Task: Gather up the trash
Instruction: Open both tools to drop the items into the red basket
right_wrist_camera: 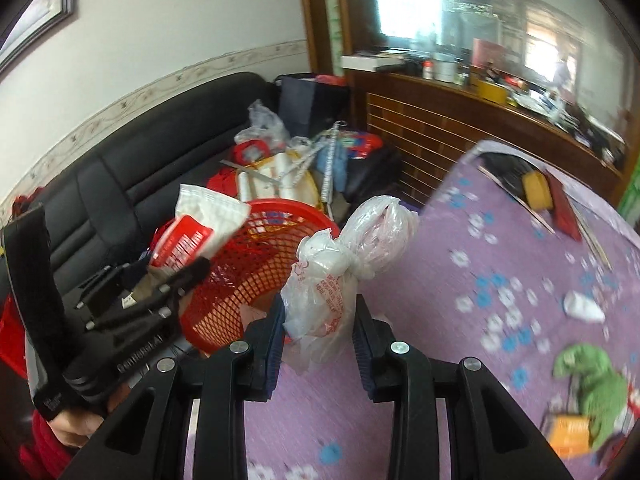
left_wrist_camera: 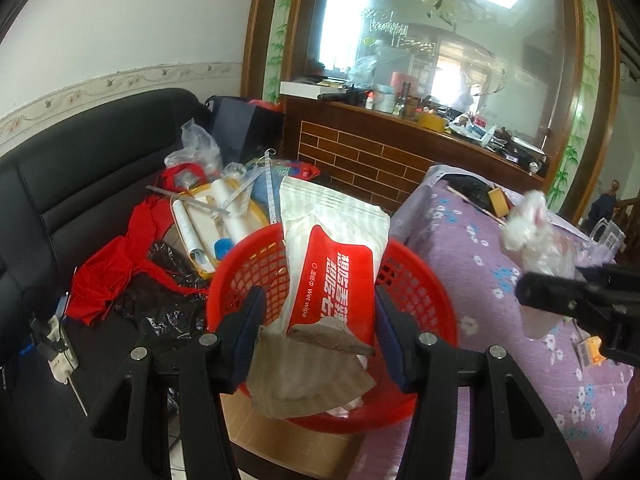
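The red mesh basket (left_wrist_camera: 416, 292) stands at the edge of the surface under the purple flowered cloth (left_wrist_camera: 460, 240), beside the black sofa (left_wrist_camera: 80, 184), and is taken here as the reference point. Over its open mouth the left gripper (left_wrist_camera: 320, 320) holds a white-and-red wet wipe packet (left_wrist_camera: 336, 256) with a crumpled brownish paper (left_wrist_camera: 304, 376) below it; the jaws are clamped on this bundle, one pad at each side. Right of the basket, above the cloth, the right gripper (right_wrist_camera: 318, 324) carries a knotted white plastic bag (right_wrist_camera: 352, 256) with red print; the bag sits between the jaws, the left pad touching it, though full pressure from the right pad cannot be confirmed. In the right wrist view a hand (right_wrist_camera: 76, 428) grips the left tool's handle, left of the basket. Behind the basket, on the sofa seat, lie red fabric (left_wrist_camera: 108, 276), black plastic film (left_wrist_camera: 160, 304) and a yellow-rimmed tray (left_wrist_camera: 224, 216) of rolled papers. Further right of the basket, on the cloth, rest a green rag (right_wrist_camera: 592, 388), an orange box (right_wrist_camera: 568, 432) and a small white scrap (right_wrist_camera: 582, 308).
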